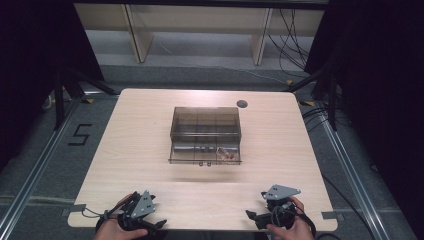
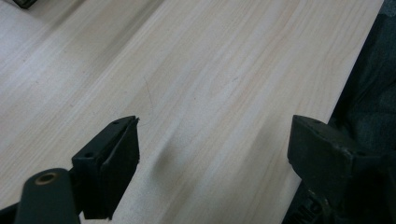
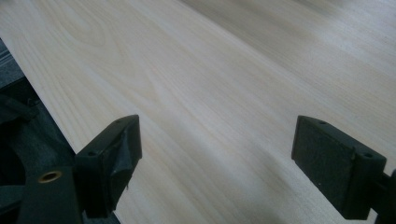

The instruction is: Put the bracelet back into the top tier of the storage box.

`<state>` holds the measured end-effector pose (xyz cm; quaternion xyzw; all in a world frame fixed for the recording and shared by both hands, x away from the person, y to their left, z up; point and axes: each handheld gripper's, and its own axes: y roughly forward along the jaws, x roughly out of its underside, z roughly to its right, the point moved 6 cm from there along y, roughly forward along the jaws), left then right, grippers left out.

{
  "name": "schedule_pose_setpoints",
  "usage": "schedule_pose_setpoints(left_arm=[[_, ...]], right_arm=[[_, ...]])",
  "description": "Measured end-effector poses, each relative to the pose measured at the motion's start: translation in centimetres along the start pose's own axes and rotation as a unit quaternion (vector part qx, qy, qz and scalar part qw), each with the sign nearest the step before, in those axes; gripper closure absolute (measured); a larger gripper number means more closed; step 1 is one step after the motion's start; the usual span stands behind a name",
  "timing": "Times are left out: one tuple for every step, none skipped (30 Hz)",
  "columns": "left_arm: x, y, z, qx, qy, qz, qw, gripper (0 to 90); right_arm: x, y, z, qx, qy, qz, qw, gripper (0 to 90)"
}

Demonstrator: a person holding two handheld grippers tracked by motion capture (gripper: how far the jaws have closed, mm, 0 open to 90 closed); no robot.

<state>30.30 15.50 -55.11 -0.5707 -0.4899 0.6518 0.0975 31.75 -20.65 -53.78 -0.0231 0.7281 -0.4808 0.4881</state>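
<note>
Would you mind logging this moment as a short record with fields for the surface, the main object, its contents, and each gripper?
surface: light wooden table
main object: clear compartment box, mid-table, lid open
contents: small items in its front section, too small to identify
left gripper: near table edge, left side, open, holding nothing
right gripper: near table edge, right side, open, holding nothing
distance to box: both grippers well short of it
</note>
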Motion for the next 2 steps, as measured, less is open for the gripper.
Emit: schedule_pose_setpoints(left_arm=[[0.0,0.01,0.01,0.0,-0.001,0.001,1.0,16.8],[0.0,0.01,0.01,0.0,-0.001,0.001,1.0,16.8]], right_arm=[[0.03,0.0,0.08,0.006,0.001,0.0,1.0,17.2],[0.03,0.0,0.08,0.006,0.001,0.0,1.0,17.2]])
